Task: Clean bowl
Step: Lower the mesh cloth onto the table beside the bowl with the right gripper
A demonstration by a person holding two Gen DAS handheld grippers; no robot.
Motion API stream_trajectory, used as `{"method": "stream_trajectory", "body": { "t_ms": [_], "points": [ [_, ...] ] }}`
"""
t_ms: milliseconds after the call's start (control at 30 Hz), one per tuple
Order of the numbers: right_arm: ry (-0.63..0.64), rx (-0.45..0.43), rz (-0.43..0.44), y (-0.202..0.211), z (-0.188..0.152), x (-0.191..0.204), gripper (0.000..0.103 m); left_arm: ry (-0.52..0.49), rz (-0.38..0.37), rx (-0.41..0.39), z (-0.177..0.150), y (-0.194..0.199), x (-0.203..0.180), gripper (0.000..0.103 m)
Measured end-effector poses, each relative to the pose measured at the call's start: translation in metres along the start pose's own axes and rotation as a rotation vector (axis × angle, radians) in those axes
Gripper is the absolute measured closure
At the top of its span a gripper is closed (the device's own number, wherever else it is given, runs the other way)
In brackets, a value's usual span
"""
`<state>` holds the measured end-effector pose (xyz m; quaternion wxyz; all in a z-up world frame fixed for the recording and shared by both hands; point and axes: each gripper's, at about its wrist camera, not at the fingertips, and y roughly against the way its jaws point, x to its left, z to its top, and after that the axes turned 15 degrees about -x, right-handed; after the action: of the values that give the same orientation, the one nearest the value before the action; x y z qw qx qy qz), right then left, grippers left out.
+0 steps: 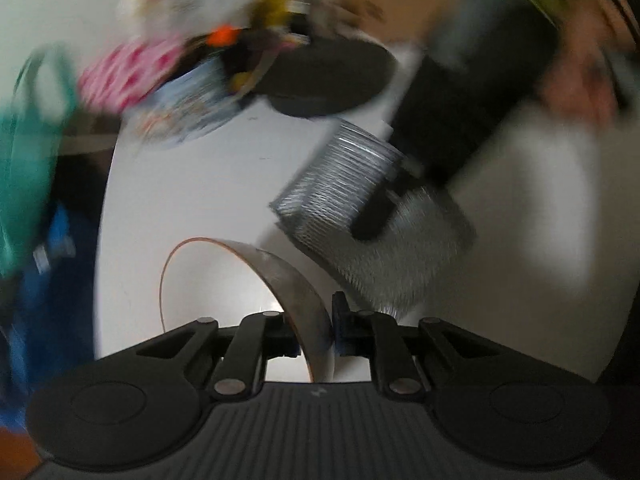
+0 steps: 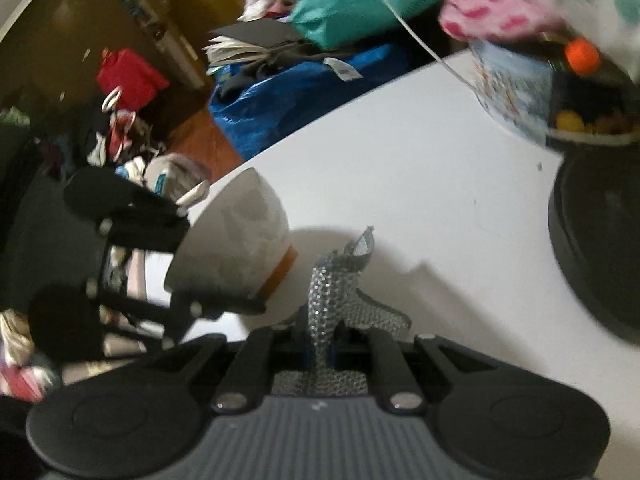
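Note:
My left gripper (image 1: pixel 314 336) is shut on the rim of a white bowl (image 1: pixel 280 276) with a thin orange edge, held tilted above the white table (image 1: pixel 192 184). The bowl also shows in the right wrist view (image 2: pixel 240 240), gripped by the left gripper (image 2: pixel 180 260) at the left. My right gripper (image 2: pixel 320 344) is shut on a silver-grey scouring cloth (image 2: pixel 336 292). In the left wrist view the cloth (image 1: pixel 360 216) hangs from the right gripper (image 1: pixel 376 216) just right of and beyond the bowl. Both views are motion-blurred.
A black round object (image 1: pixel 320 76) sits at the table's back and shows at the right in the right wrist view (image 2: pixel 600 248). A patterned tin (image 2: pixel 516 84), pink cloth (image 2: pixel 492 4), teal bag (image 2: pixel 360 0) and blue bag (image 2: pixel 280 92) lie beyond. The floor at left is cluttered.

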<state>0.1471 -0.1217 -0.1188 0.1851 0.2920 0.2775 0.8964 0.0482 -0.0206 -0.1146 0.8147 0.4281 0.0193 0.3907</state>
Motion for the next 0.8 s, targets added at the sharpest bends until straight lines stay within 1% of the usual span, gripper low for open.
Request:
{"method": "stream_trajectory", "body": {
  "t_ms": [33,133,300,433,500,567,733,767,800],
  "points": [
    [-0.012,0.002,-0.006,0.0,-0.001,-0.002,0.094,-0.06,0.001,0.014,0.001,-0.001,-0.007,0.09],
    [-0.043,0.007,-0.036,0.002,-0.005,-0.009,0.094,-0.185,-0.007,0.05,0.0,-0.002,-0.023,0.09],
    [-0.105,-0.007,-0.038,0.006,-0.011,-0.018,0.092,-0.298,0.003,0.102,-0.002,-0.003,-0.036,0.086],
    [-0.161,-0.025,-0.023,0.007,-0.012,-0.021,0.092,-0.348,0.021,0.137,-0.001,-0.005,-0.039,0.084],
    [-0.194,-0.026,-0.018,0.004,-0.011,-0.023,0.092,-0.351,0.028,0.148,-0.002,-0.006,-0.039,0.083],
    [-0.195,-0.011,-0.037,0.001,-0.011,-0.023,0.091,-0.322,0.03,0.153,0.001,-0.007,-0.035,0.083],
    [-0.142,0.014,-0.099,0.005,-0.009,-0.024,0.087,-0.244,0.035,0.158,0.007,-0.008,-0.027,0.083],
    [-0.126,0.023,-0.12,0.005,-0.009,-0.024,0.083,-0.236,0.033,0.159,0.007,-0.008,-0.027,0.083],
    [-0.118,0.029,-0.136,0.006,-0.009,-0.025,0.076,-0.228,0.033,0.161,0.008,-0.009,-0.027,0.083]
  ]
}}
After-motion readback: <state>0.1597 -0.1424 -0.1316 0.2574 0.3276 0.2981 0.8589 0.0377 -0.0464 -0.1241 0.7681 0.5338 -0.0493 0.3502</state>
